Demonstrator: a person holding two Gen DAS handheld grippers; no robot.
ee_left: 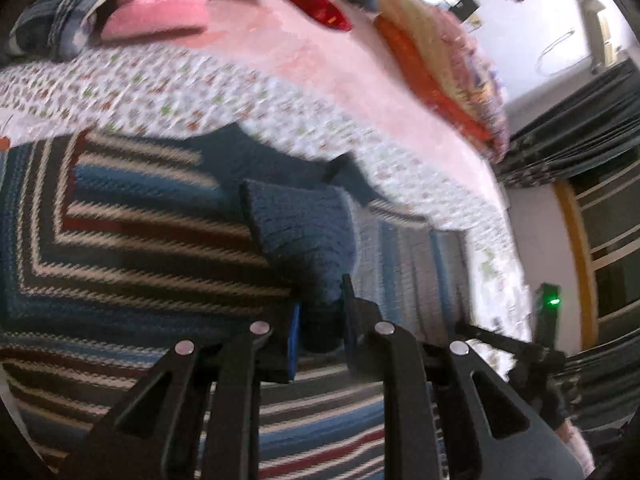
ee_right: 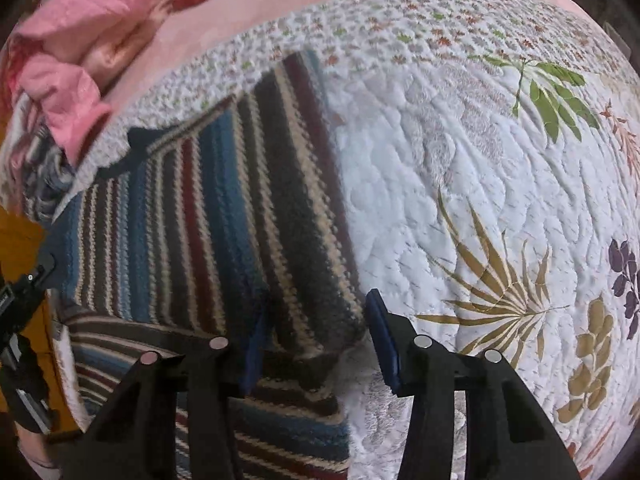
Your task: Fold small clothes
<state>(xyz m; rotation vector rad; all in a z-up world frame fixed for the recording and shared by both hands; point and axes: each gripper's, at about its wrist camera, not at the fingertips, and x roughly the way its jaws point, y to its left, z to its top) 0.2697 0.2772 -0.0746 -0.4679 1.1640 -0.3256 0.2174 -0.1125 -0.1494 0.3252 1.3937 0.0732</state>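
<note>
Your left tongs (ee_left: pixel 320 332) were clamped on the blue cuff (ee_left: pixel 304 236) of the striped sweater (ee_right: pixel 224 216) spread on the bed quilt (ee_right: pixel 460 168); your right tongs (ee_right: pixel 316 340) stood apart over its corner. Mid-fold, I judged: next, carry the sleeve across the body.

In the right view, bare quilt (ee_right: pixel 460 184) lies open from 12 to 5 o'clock, giving tongs free passage. The striped sweater (ee_right: pixel 224 216) covers 7 to 11 o'clock. A pink pile (ee_right: pixel 80 40) blocks the 10 o'clock corner. In the left view, stacked cushions (ee_left: pixel 436 60) stand at 1 o'clock and curtains (ee_left: pixel 580 128) at 3.
</note>
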